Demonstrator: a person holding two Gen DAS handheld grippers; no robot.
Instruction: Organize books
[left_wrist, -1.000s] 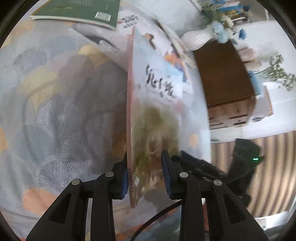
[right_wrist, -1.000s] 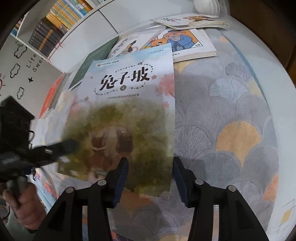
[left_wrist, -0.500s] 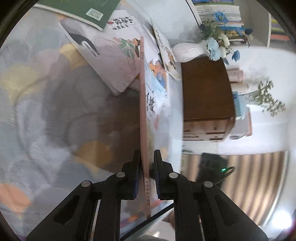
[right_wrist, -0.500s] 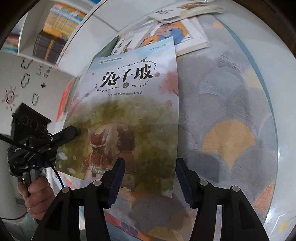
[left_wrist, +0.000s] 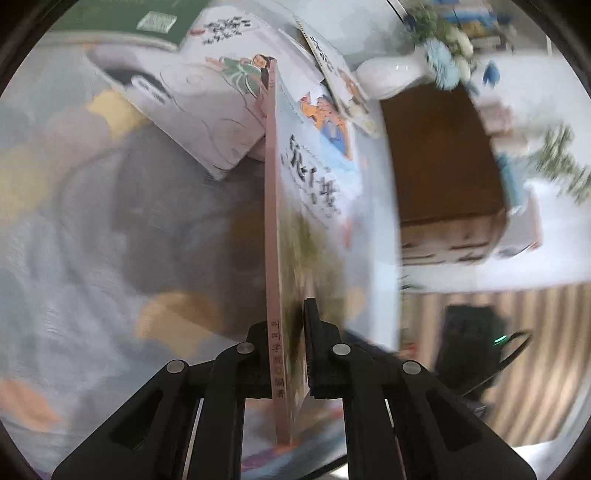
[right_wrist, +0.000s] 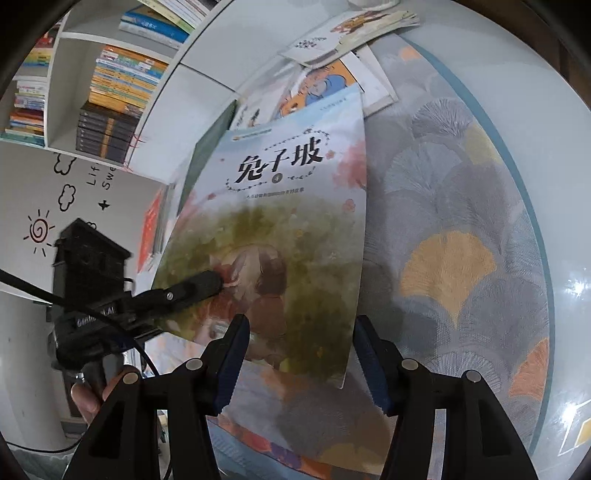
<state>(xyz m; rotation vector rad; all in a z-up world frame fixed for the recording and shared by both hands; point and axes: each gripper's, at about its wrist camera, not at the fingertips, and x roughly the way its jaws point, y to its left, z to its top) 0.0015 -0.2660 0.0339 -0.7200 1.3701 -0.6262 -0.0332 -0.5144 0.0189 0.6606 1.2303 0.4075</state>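
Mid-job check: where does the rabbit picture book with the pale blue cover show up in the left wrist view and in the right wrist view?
Left wrist: rabbit picture book stands edge-on at centre, spine toward the camera, clamped in the left gripper.
Right wrist: its cover fills the centre, facing the camera, the left gripper pinching its lower left.
Shared landmark: the orange-and-blue cartoon book behind its top edge.

From my left feed I see a brown wooden cabinet (left_wrist: 439, 155) at two o'clock, a white vase (left_wrist: 391, 75) of blue flowers beside it, and striped flooring (left_wrist: 546, 325) at four o'clock. My right feed shows white shelves (right_wrist: 70, 92) at ten o'clock above a white wall (right_wrist: 33, 192) with cloud and sun doodles, and a ginkgo-patterned tablecloth (right_wrist: 461, 229) at three o'clock.
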